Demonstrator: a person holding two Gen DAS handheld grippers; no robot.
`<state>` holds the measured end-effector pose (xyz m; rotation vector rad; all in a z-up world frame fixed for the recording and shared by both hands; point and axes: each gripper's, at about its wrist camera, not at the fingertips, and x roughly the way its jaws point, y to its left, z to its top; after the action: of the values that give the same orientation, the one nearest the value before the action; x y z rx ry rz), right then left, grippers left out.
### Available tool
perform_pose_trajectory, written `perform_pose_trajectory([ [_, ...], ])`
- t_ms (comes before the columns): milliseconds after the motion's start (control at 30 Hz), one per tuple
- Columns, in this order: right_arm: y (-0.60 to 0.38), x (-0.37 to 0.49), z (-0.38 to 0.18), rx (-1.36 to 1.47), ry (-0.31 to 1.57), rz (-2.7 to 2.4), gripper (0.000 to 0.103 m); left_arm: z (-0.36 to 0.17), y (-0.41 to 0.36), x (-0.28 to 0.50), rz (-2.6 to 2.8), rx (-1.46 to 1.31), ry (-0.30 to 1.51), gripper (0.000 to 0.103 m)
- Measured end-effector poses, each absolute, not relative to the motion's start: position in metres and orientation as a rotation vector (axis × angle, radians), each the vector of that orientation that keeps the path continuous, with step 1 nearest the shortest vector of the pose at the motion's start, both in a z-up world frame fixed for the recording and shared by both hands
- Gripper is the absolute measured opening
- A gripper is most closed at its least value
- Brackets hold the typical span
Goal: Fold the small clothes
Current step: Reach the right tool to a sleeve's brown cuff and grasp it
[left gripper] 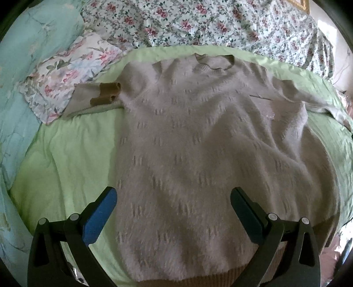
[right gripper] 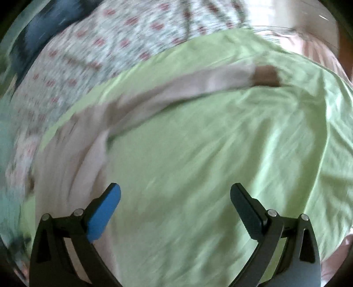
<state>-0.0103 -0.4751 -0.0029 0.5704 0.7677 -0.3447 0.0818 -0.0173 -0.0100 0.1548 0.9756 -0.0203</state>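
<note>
A fuzzy pale pink sweater (left gripper: 198,141) lies flat on a green sheet (left gripper: 72,154), neck at the far side, hem toward me. Its left sleeve with a brown cuff (left gripper: 106,95) is folded beside the body. My left gripper (left gripper: 174,198) is open and empty, hovering over the lower part of the sweater. In the blurred right wrist view, the right sleeve (right gripper: 176,92) with its brown cuff (right gripper: 267,76) stretches across the green sheet (right gripper: 220,165). My right gripper (right gripper: 175,196) is open and empty above bare sheet, right of the sweater's side.
A floral quilt (left gripper: 198,19) lies bunched behind the sweater. A floral pillow (left gripper: 72,72) and a light blue cover (left gripper: 33,44) sit at the left. The bed's edge runs along the right.
</note>
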Motion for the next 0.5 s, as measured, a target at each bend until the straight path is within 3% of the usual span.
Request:
perform_pose_trajectory([
  [100, -0.526, 0.006, -0.005, 0.649, 0.744, -0.447, 0.079, -0.011, -0.025, 0.087, -0.017, 0.176, 0.970, 0.103],
  [400, -0.655, 0.036, -0.031, 0.875, 0.627, -0.660, 0.073, -0.024, -0.042, 0.112, -0.037, 0.156, 1.009, 0.103],
  [467, -0.665, 0.041, -0.041, 0.905, 0.606, -0.667, 0.067, -0.027, -0.046, 0.117, -0.043, 0.146, 1.017, 0.103],
  [500, -0.667, 0.044, -0.040, 0.887, 0.583, -0.673, 0.059, -0.028, -0.047, 0.118, -0.045, 0.143, 1.017, 0.103],
])
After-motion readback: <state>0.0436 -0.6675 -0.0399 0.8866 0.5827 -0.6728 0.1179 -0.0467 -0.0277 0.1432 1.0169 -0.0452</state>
